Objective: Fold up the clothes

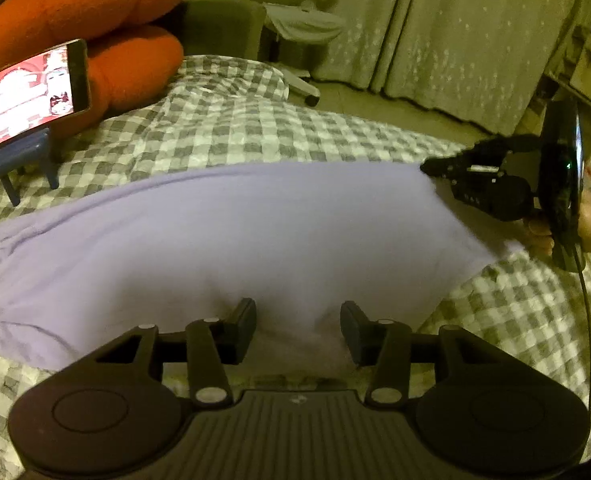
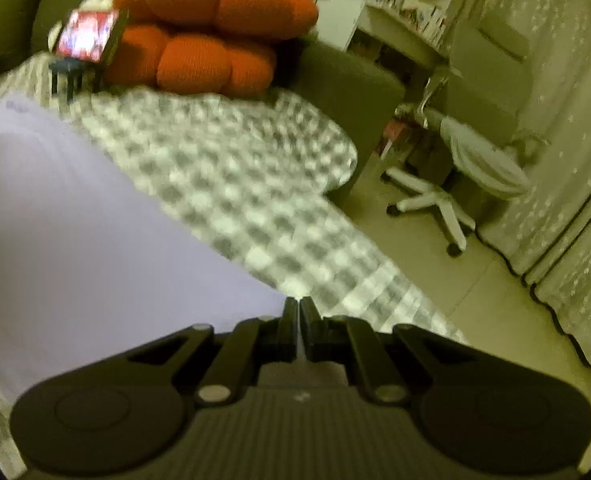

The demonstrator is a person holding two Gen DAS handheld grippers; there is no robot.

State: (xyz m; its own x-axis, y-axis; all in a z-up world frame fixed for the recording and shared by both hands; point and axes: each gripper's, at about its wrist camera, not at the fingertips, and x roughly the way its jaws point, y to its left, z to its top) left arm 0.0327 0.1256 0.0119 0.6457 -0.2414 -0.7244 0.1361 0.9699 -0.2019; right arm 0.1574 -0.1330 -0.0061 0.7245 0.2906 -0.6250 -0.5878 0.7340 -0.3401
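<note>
Left wrist: smooth lilac garment [image 1: 231, 240] across checked bedspread [image 1: 223, 128].

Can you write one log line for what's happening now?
left gripper: open over pale lilac cloth garment | right gripper: shut on its corner

A lived-in bedroom — checked bedspread [image 1: 231, 128], orange cushions [image 2: 211, 24], a propped phone [image 1: 27, 92], curtains [image 1: 455, 32], a swivel chair [image 2: 435, 196].

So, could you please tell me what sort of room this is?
Probably a bedroom at home: a checked bedspread with an orange cushion on it, curtains, and an office chair.
</note>
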